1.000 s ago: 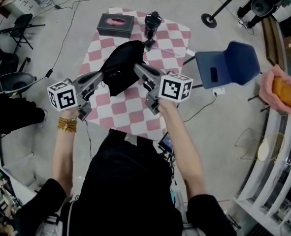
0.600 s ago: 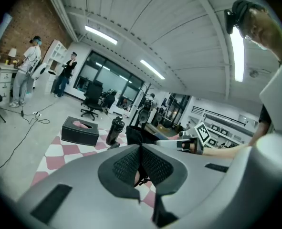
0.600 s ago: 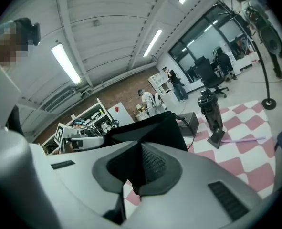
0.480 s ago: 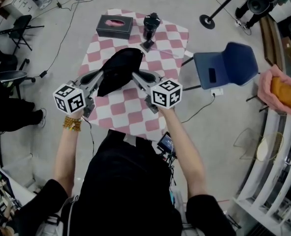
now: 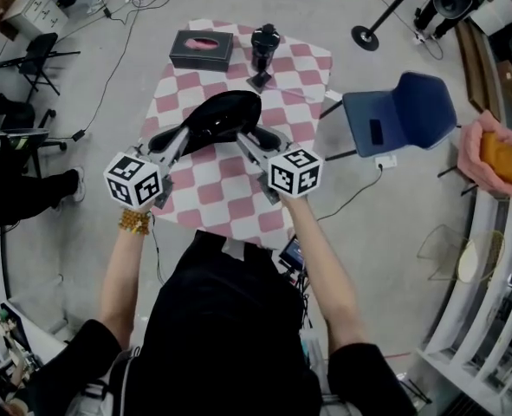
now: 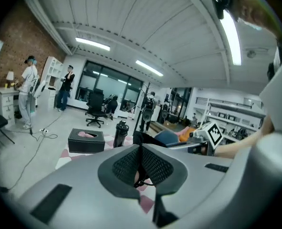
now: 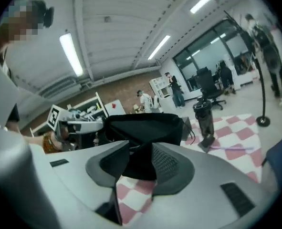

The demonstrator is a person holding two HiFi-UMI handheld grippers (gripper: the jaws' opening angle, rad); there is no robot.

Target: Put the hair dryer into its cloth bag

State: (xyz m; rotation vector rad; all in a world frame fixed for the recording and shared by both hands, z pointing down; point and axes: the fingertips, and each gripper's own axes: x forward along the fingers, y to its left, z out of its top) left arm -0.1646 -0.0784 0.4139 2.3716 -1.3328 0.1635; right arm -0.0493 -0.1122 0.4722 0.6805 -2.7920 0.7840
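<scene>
– One black cloth bag (image 5: 221, 118) is hanging spread between both grippers, over the middle of the pink-checked tabletop (image 5: 230, 206). I'm not seeing whether its underside is touching down.
– Hair dryer?
– Outside the bag. It's standing upright, black, on the far side of the tabletop (image 5: 264, 46), just beyond the bag and apart from it.
– Left side?
– Left gripper (image 5: 184, 134) is gripping the bag's left edge. Its fingers (image 6: 155, 166) are pressing together on a thin strip of black fabric.
– Right?
– Right gripper (image 5: 243, 137) is sitting at the bag's right edge. Its fingers (image 7: 167, 163) have just been opening and are standing partly apart, with bag fabric lying loose in the gap.
– Anything else nearby?
– Dark tissue box (image 5: 202, 48) is sitting on the far left corner, beside the hair dryer. Blue chair (image 5: 400, 111) is standing on the floor off the right edge.
</scene>
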